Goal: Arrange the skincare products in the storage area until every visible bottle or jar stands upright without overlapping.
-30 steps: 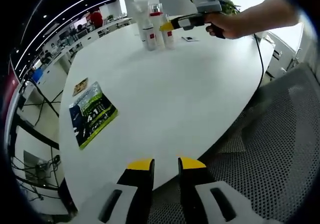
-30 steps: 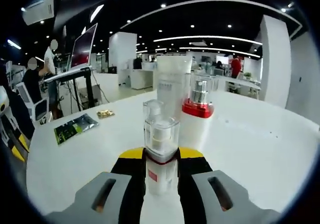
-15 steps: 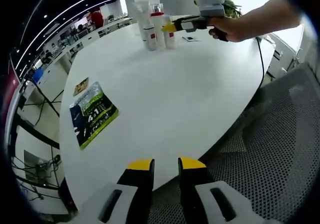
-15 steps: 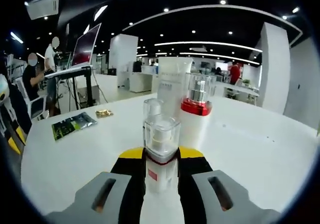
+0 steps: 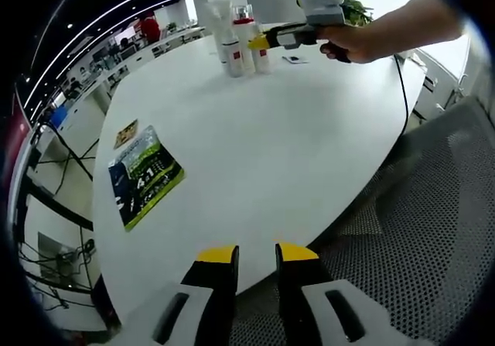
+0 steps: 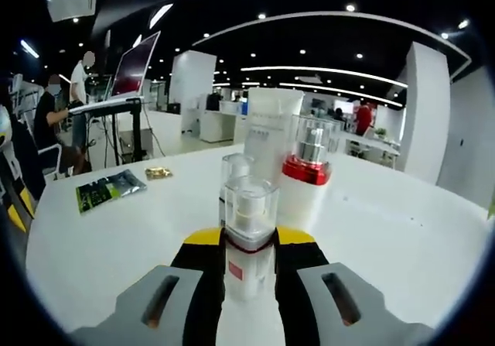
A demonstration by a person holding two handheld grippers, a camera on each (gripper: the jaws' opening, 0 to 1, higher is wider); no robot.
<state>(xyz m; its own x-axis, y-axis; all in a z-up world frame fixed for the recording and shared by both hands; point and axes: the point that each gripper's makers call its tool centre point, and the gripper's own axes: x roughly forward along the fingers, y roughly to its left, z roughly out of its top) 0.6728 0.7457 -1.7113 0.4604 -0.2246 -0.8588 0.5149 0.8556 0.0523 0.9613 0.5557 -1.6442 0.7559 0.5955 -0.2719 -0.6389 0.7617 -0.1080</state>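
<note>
Room is wide on the big smooth white round table: most of its top is bare, and its curved edge runs close past your left gripper, which hangs at that near edge with grey mesh chair fabric on its right. Your left gripper's yellow-tipped black jaws stand a little apart with nothing between them.

Far across the table, near the back edge, the skincare things stand upright in a tight bunch. Your right gripper has its jaws pressed on both sides of the small white bottle with a clear square cap and a red label, so it is holding that bottle, which stands straight up. In the left gripper view your hand holds this gripper out over the table, its yellow tip at the bottles.

Just behind the held bottle is another small clear-capped bottle; you cannot tell if they touch. Behind them stands the tall white squeeze tube, and just right of it the round white bottle with a red ring and clear shiny cap.

Well apart, on the left side, a flat shiny green and dark packet lies near the table's edge, with a small gold sachet just beside it
</note>
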